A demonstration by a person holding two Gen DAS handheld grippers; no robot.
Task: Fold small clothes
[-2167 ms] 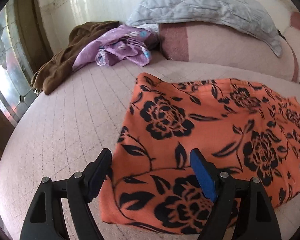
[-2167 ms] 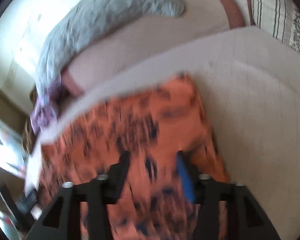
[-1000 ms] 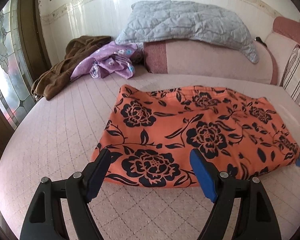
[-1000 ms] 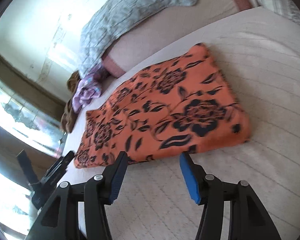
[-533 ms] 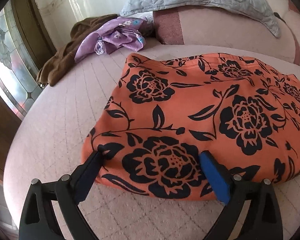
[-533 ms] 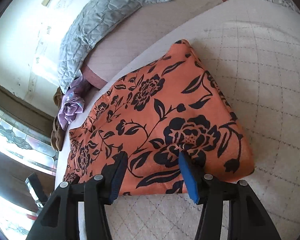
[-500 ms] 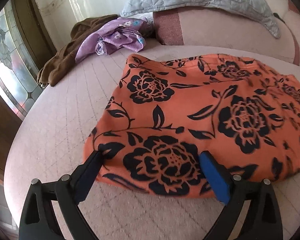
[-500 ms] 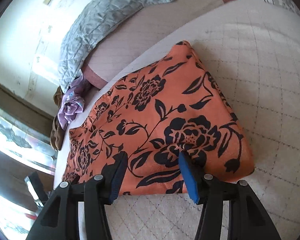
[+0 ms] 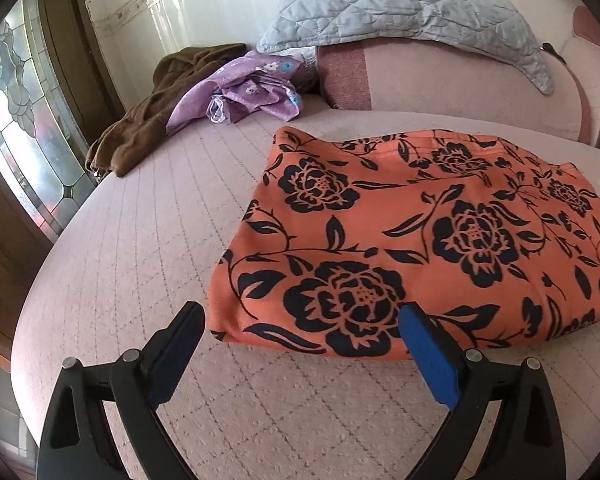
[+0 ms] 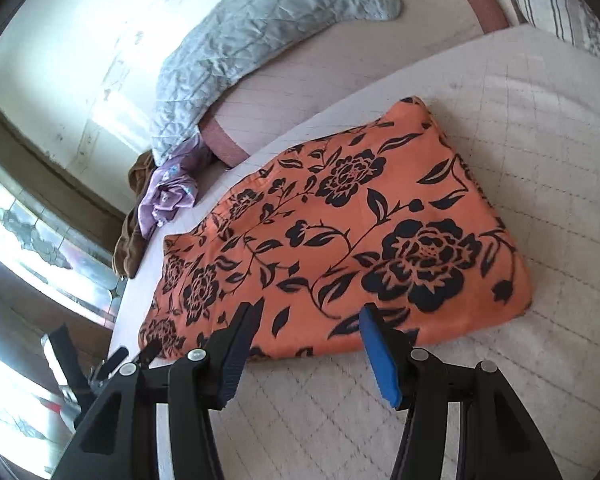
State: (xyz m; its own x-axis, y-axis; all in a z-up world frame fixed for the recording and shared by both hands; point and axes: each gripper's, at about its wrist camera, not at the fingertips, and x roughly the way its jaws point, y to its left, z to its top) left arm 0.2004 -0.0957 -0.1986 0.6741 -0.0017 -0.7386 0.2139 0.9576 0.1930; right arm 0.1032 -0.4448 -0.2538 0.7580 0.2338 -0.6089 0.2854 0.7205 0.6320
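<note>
Orange cloth with black flowers (image 9: 420, 224) lies flat on the pink quilted bed (image 9: 140, 240), centre-right of the frame, apparently folded at least once with further folds likely left; a purple garment (image 9: 244, 92) waits crumpled at upper left. The left gripper (image 9: 302, 326) stands wide and empty at the cloth's near-left corner. The right gripper (image 10: 310, 320), half-spread and gripping nothing, straddles the near edge.

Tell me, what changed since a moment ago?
The left hand-held gripper has just been opening wider at the near edge of the orange flowered cloth, gripping nothing. The right hand-held gripper stays open. The cloth, purple clothes and grey pillow haven't moved.
</note>
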